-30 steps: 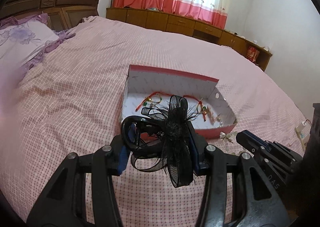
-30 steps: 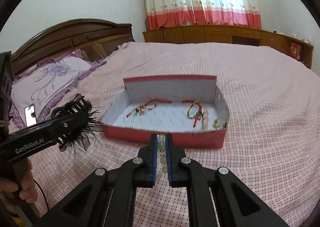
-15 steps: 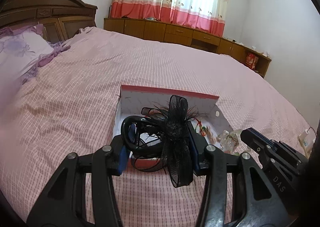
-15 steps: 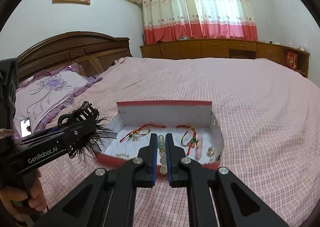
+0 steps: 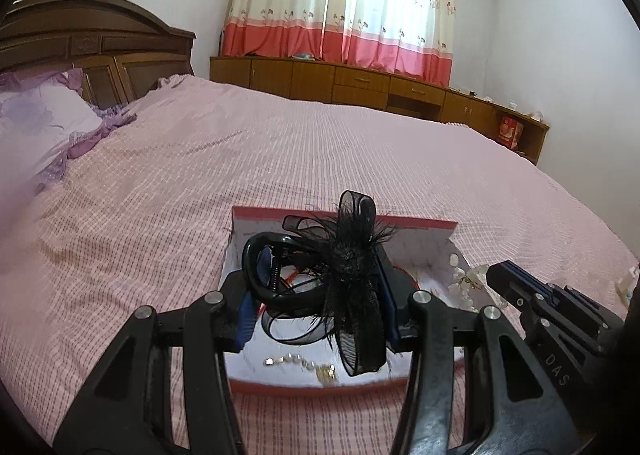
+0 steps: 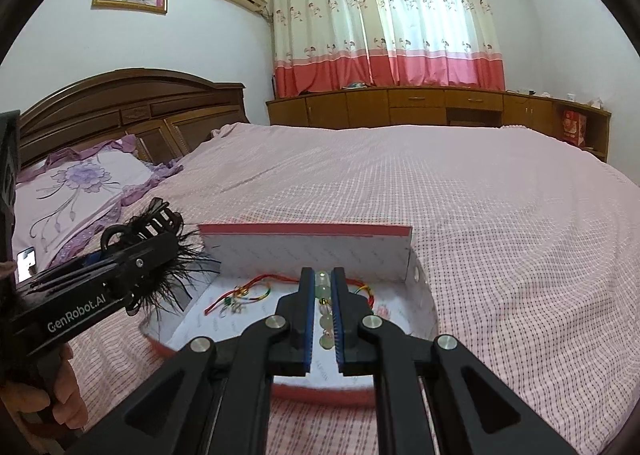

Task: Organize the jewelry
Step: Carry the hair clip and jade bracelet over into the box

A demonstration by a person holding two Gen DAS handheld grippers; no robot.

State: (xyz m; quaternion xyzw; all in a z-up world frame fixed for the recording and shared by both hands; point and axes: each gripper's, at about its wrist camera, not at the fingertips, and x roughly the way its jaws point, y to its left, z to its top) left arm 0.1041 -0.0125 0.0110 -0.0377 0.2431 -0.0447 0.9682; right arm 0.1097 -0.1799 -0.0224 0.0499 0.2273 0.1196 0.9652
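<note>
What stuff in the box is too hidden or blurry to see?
- Left wrist view: the hair clip in the left hand-held gripper covers most of the box.
- Right wrist view: the bead bracelet shows only partly between the right hand-held gripper fingers.
- Small charms are blurred.

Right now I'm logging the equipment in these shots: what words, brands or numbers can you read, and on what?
"GenRobot.AI": white lettering on the side of the left hand-held gripper, seen from the right wrist camera.
"DAS": raised letters on the body of the right hand-held gripper, seen from the left wrist camera.
Faint grey print inside the red box: too small to read.
Red carton on the cabinet shelf: unreadable.
</note>
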